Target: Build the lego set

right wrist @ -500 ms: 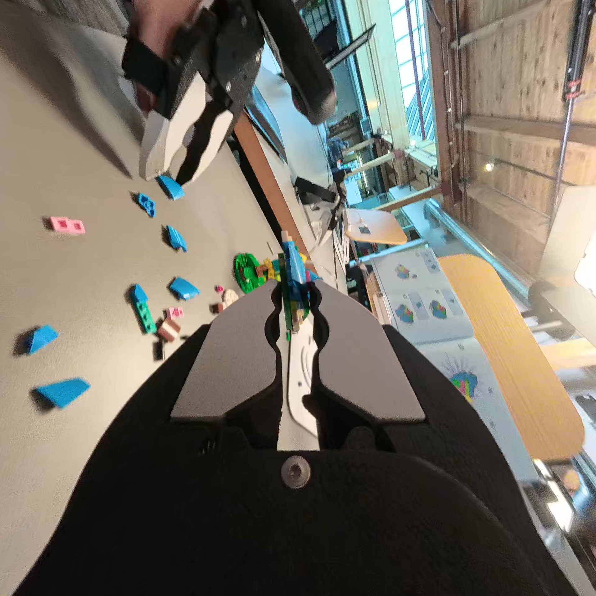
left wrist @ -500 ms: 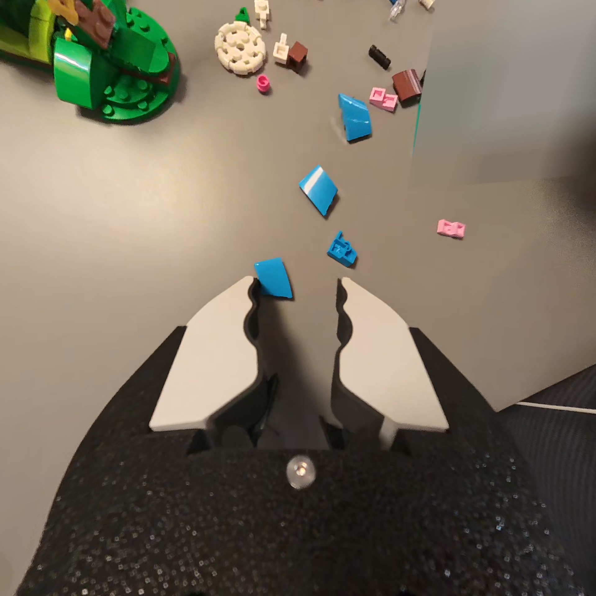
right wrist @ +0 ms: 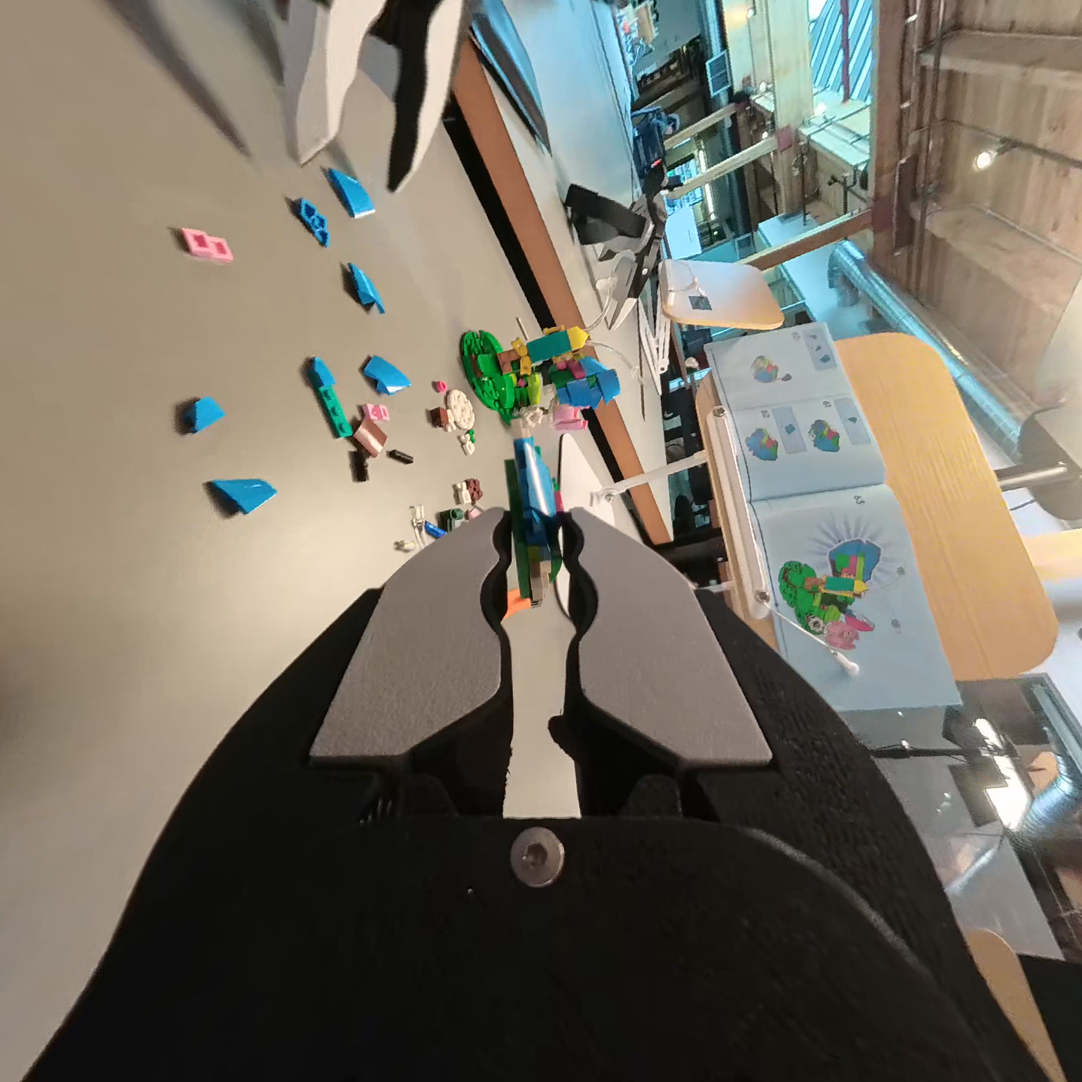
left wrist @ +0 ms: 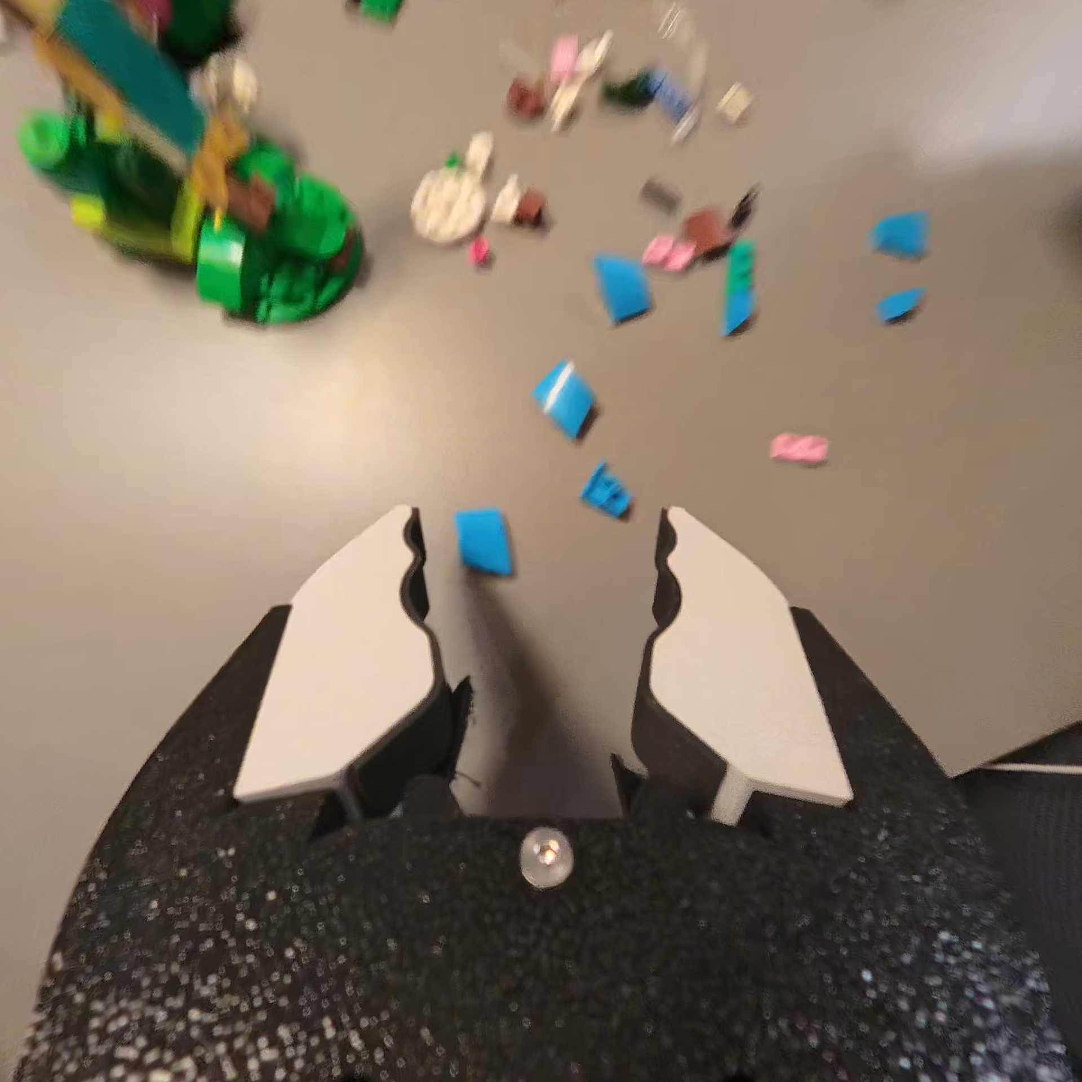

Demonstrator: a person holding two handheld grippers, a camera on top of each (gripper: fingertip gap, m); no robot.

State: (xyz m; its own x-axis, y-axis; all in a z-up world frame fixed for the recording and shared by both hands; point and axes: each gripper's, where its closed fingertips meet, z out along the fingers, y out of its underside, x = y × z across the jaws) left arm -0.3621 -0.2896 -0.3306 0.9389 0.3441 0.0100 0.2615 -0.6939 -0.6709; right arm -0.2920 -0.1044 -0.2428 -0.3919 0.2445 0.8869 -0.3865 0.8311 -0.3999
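L wrist cam: above grey table (left wrist: 175, 468), facing down, close. R wrist cam: rolled sideways, low, table at 9 o'clock. Both share green model (left wrist: 275, 257) (right wrist: 489, 375), blue pieces.

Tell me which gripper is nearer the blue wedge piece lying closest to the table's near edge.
Left. The left gripper hangs open right over the blue wedge piece; the right gripper sits well away, clamping a blue-green subassembly.

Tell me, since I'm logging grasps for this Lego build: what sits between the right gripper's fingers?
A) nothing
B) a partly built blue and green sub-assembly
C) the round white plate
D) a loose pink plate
B: in the right wrist view the right gripper is shut on a blue and green sub-assembly, while the pink plate and the round white plate lie on the table.
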